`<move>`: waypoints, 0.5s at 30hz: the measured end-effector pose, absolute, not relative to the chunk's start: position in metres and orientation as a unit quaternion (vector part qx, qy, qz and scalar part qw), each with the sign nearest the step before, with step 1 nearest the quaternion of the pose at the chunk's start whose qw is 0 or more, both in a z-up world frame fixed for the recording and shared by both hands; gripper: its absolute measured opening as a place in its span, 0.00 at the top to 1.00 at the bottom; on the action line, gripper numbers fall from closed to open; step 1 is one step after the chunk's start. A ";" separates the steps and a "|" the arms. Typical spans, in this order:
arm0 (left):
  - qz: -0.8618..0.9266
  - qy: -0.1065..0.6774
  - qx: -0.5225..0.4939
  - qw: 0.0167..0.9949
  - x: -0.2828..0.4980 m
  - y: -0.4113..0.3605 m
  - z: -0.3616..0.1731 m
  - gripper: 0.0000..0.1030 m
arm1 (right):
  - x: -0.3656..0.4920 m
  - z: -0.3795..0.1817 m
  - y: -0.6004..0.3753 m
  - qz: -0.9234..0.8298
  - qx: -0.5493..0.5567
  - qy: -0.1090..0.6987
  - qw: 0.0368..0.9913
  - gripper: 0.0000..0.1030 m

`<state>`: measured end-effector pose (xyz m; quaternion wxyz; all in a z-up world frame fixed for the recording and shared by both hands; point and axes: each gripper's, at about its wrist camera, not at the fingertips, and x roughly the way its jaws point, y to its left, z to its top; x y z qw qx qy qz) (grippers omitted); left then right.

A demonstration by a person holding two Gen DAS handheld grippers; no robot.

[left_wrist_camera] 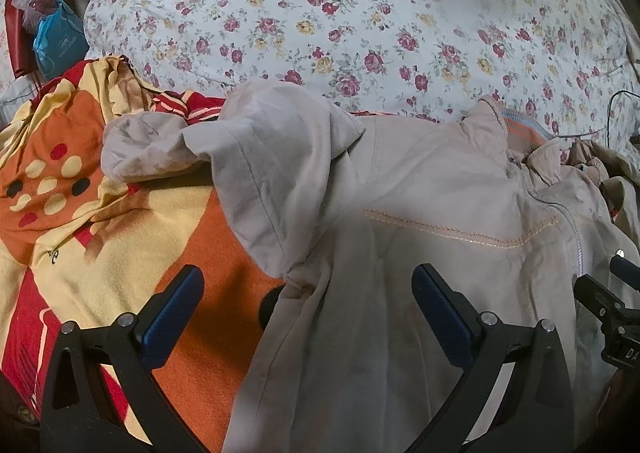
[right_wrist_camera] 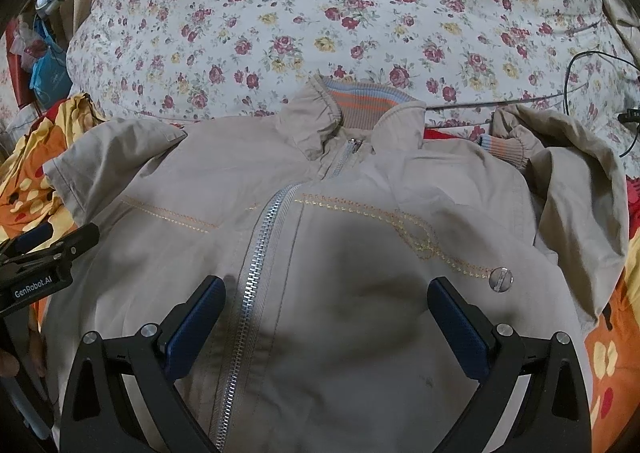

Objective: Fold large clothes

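Beige jacket (right_wrist_camera: 340, 253) lies front-up on the bed, collar (right_wrist_camera: 352, 109) away from me, zipper (right_wrist_camera: 256, 273) closed up to near the neck. It rests partly on the orange and yellow blanket (left_wrist_camera: 120, 233), w/ the floral quilt (right_wrist_camera: 360, 13) beyond the collar. Looks like thin woven cotton: soft, light, floppy, will sag and drag if I lift just 1 corner. Zipper line and ribbed collar are the stiffer bits, so they should crease less willingly. The round snap (right_wrist_camera: 501, 279) on the chest is hard but small.

Best holds, I reckon: shoulder seam and hem edge, or the sleeve near its cuff. My left-side sleeve (left_wrist_camera: 256, 157) is bunched and flopped over itself onto the blanket; the other sleeve (right_wrist_camera: 576, 193) is doubled back, ribbed cuff (right_wrist_camera: 506, 151) near the shoulder.

My left gripper (left_wrist_camera: 306, 309) hangs over the armpit area, jaws wide apart, nothing in them. Right gripper (right_wrist_camera: 326, 317) sits over the chest, also spread, empty, zipper running just inside its left finger.

Hard to tell: hem is cut off below both views, so no idea how the bottom lies. Left cuff end is buried in folds. Clutter at far left, bags (left_wrist_camera: 56, 37) maybe, too blurred. A dark cable (right_wrist_camera: 592, 65) trails on the quilt at right, its ends out of frame.
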<state>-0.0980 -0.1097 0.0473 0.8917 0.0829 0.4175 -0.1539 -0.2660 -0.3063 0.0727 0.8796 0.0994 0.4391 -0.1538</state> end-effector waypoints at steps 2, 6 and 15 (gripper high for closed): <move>-0.154 0.418 0.081 0.892 -0.098 -0.110 0.047 0.00 | -0.266 0.073 -0.306 -0.154 0.098 0.439 0.880 0.01; -0.154 0.417 0.082 0.892 -0.097 -0.110 0.047 0.00 | -0.265 0.073 -0.306 -0.153 0.099 0.439 0.880 0.01; -0.153 0.417 0.083 0.892 -0.098 -0.110 0.046 0.00 | -0.266 0.075 -0.308 -0.160 0.099 0.434 0.881 0.01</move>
